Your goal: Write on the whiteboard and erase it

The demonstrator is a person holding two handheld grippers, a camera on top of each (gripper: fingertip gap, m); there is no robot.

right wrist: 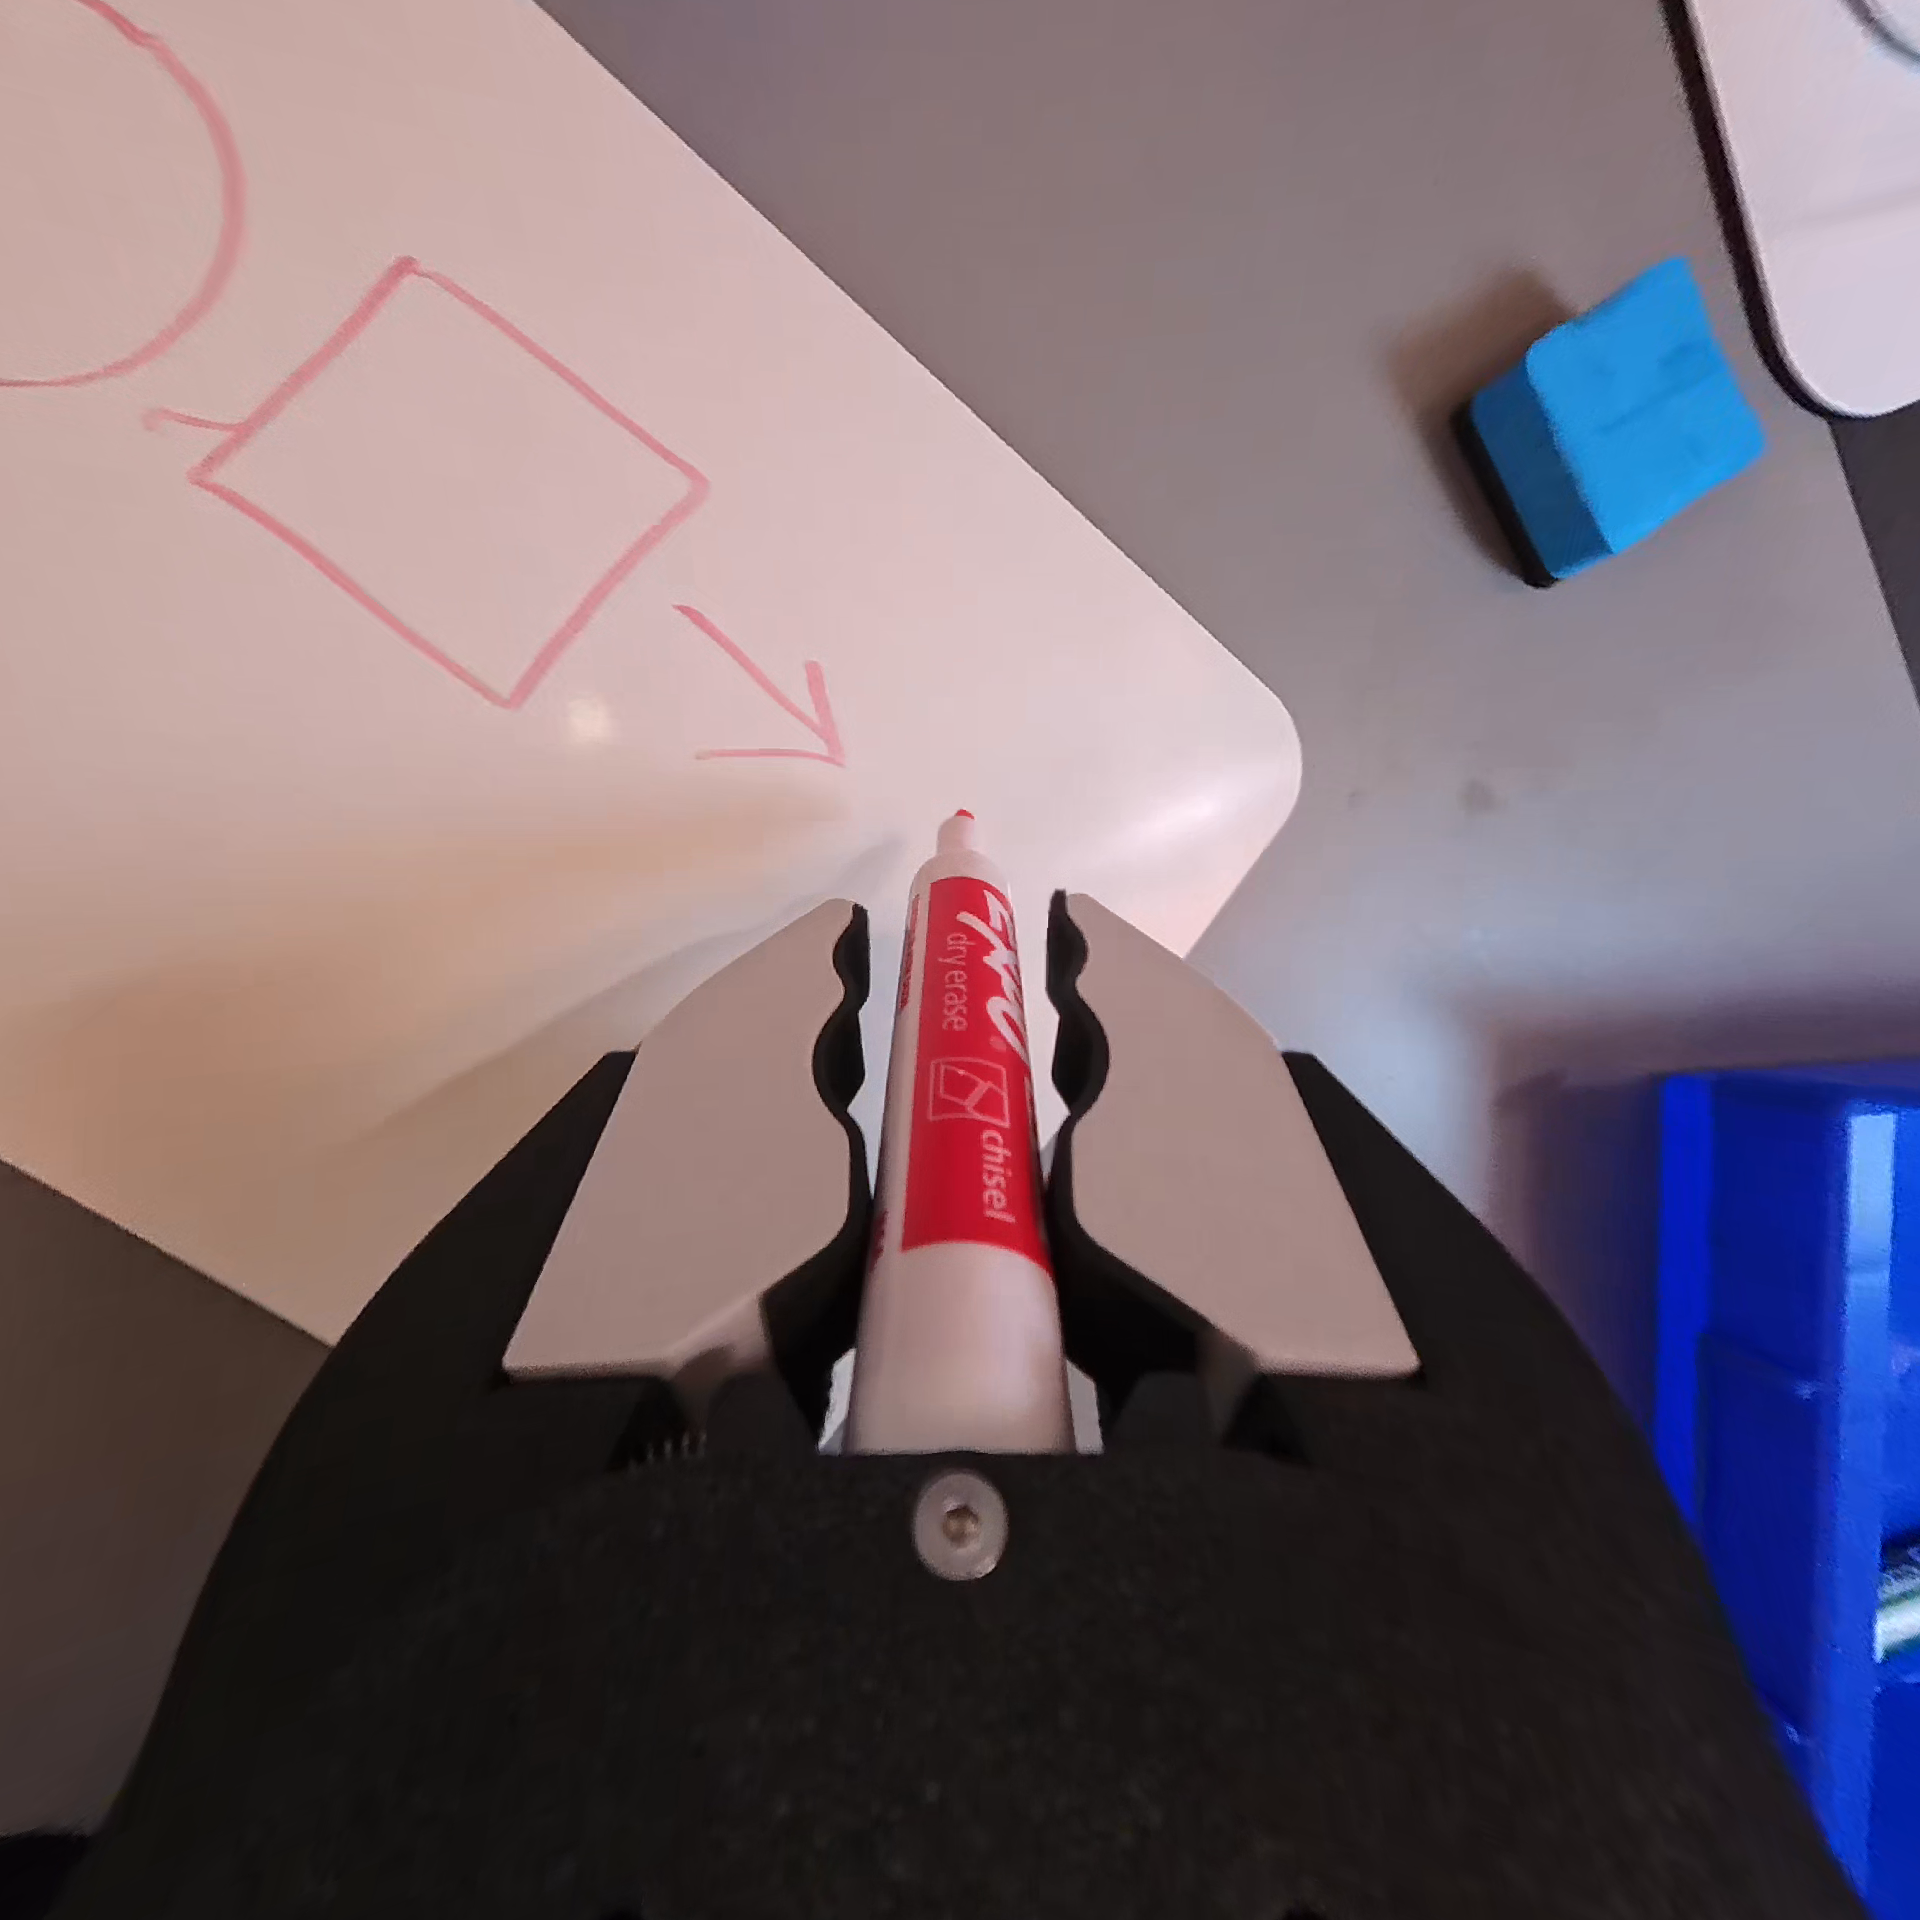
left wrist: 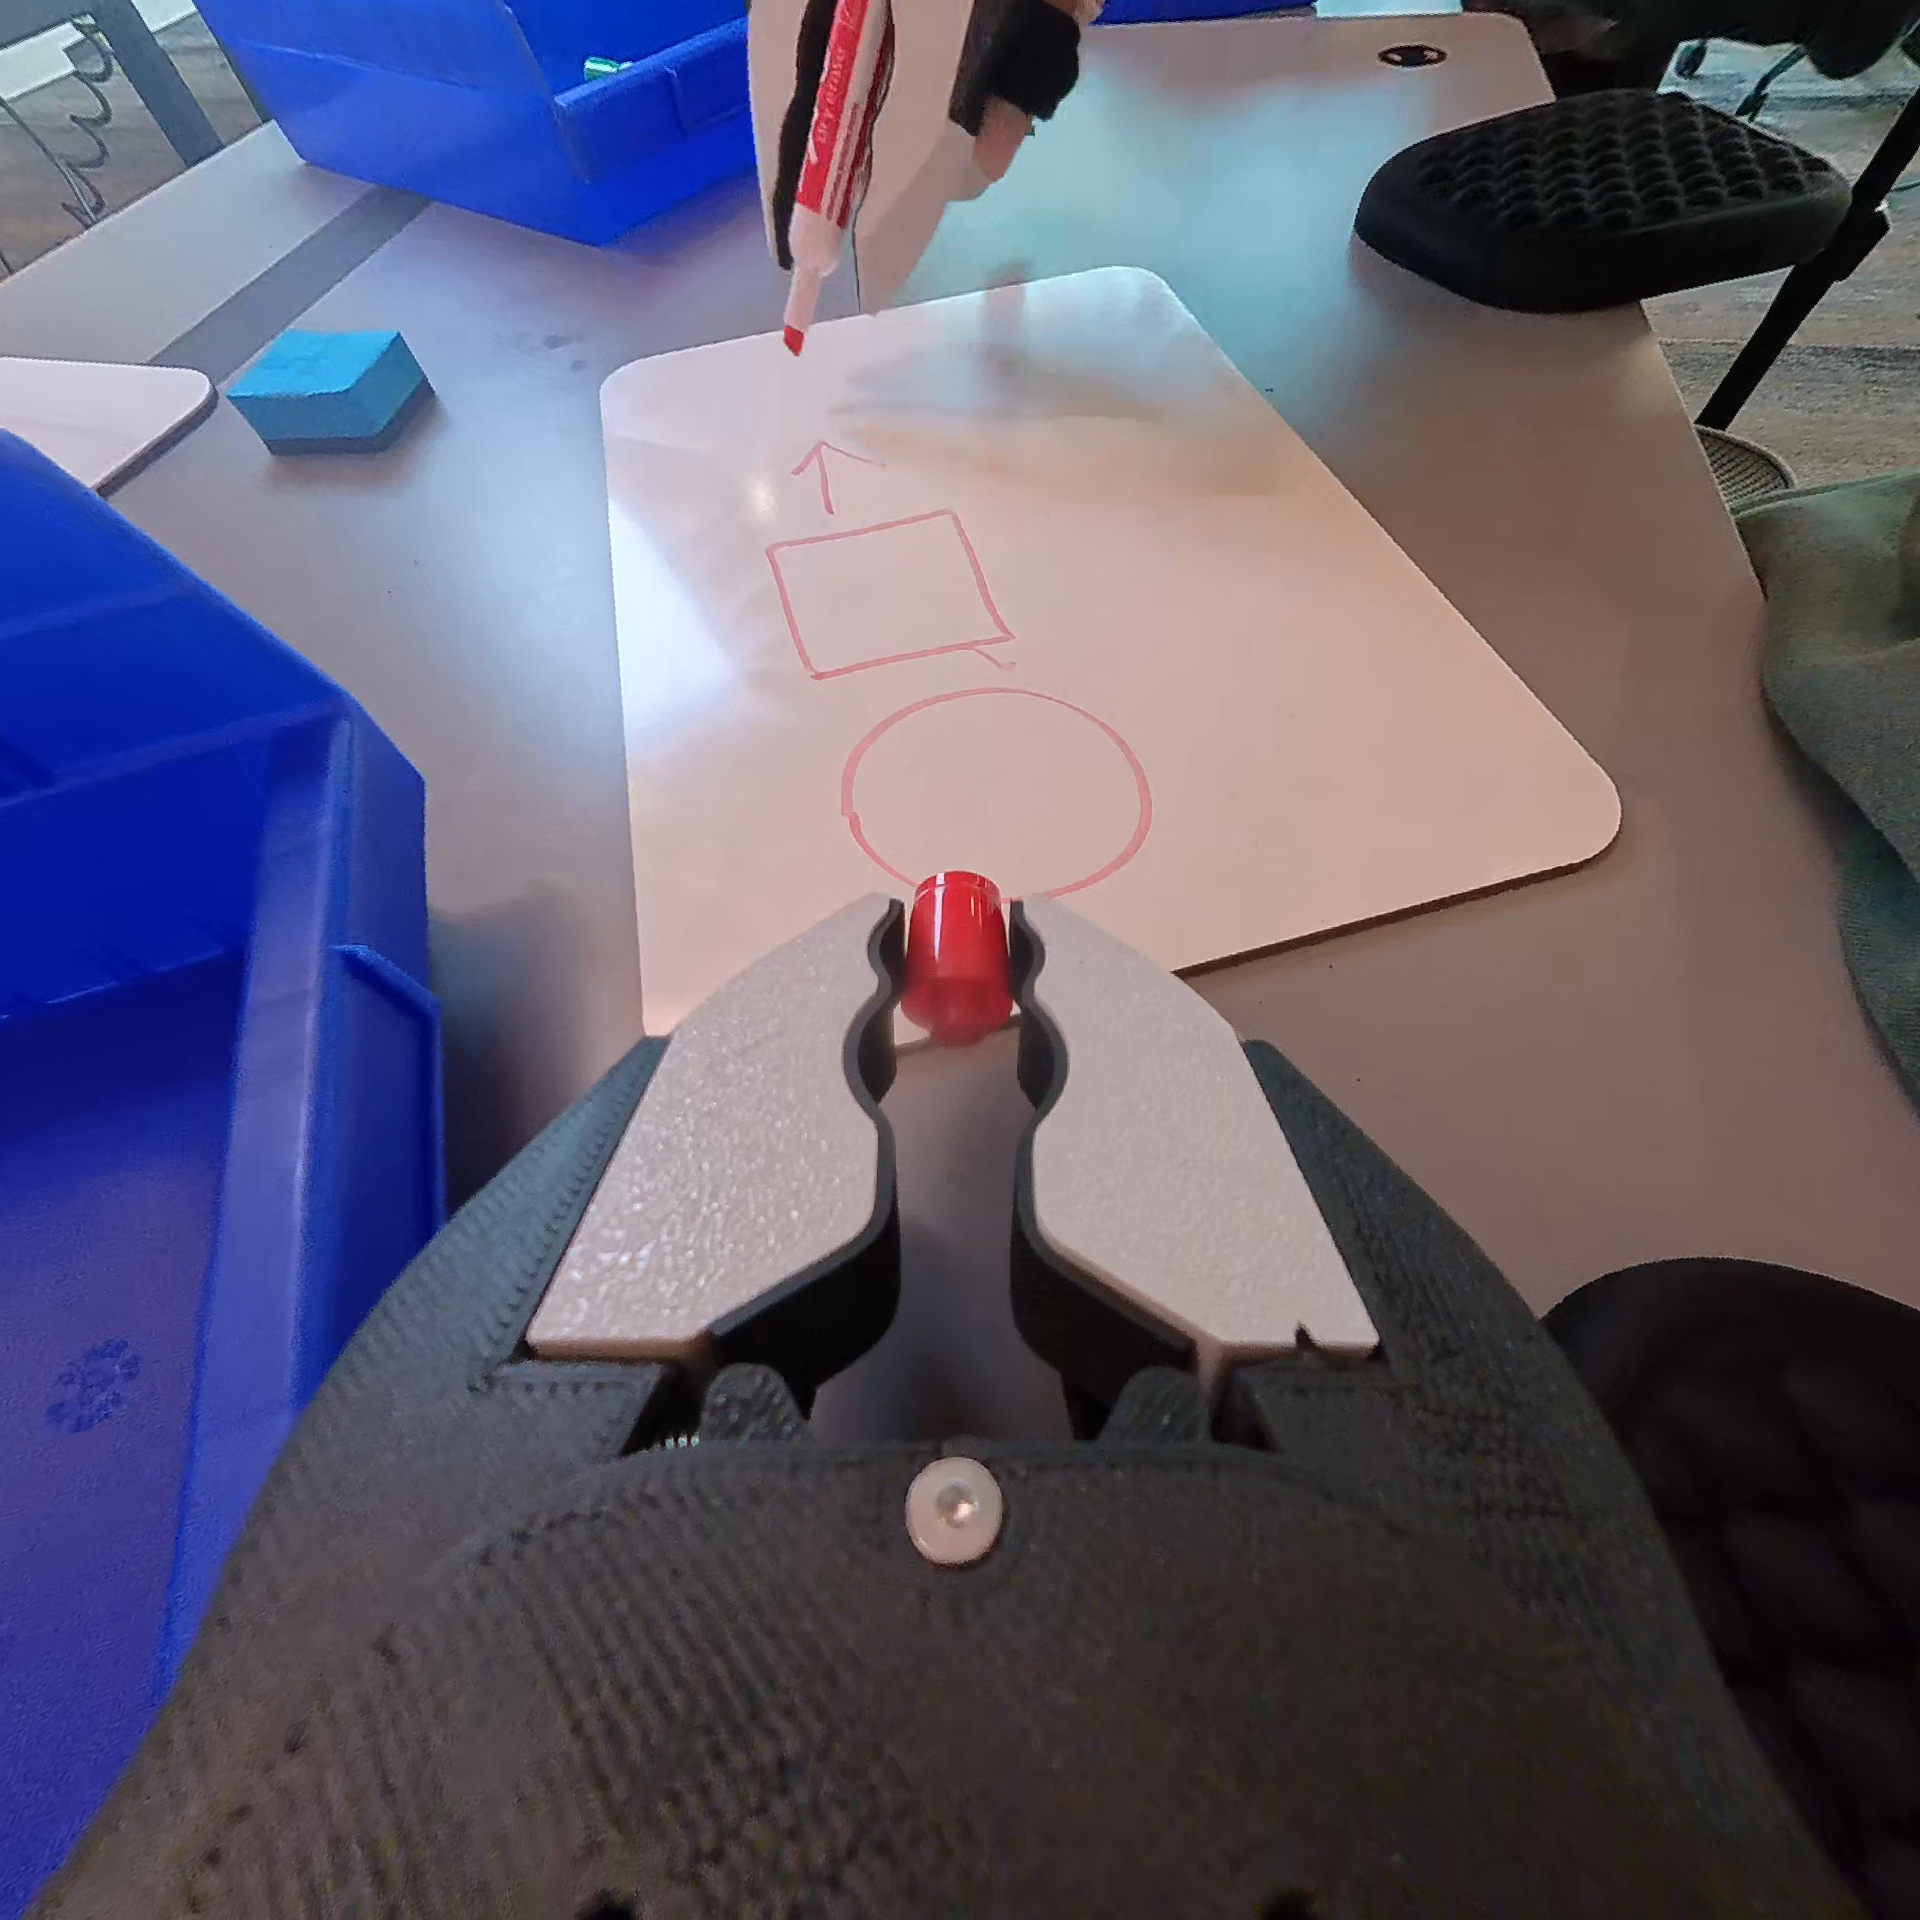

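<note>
The whiteboard is a glossy white sheet with rounded corners, flat on the grey table, bearing a red circle, square and arrow. The right gripper clamps a red-labelled marker, tip over the board. The left gripper pinches a smooth red cap. A blue foam eraser lies beside the board.

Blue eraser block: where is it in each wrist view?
Left wrist view: blue eraser block lies upper left on the table, left of the whiteboard.
Right wrist view: blue eraser block lies upper right, right of the whiteboard's rounded corner.
Shared landmark: the red drawn arrow.
</note>
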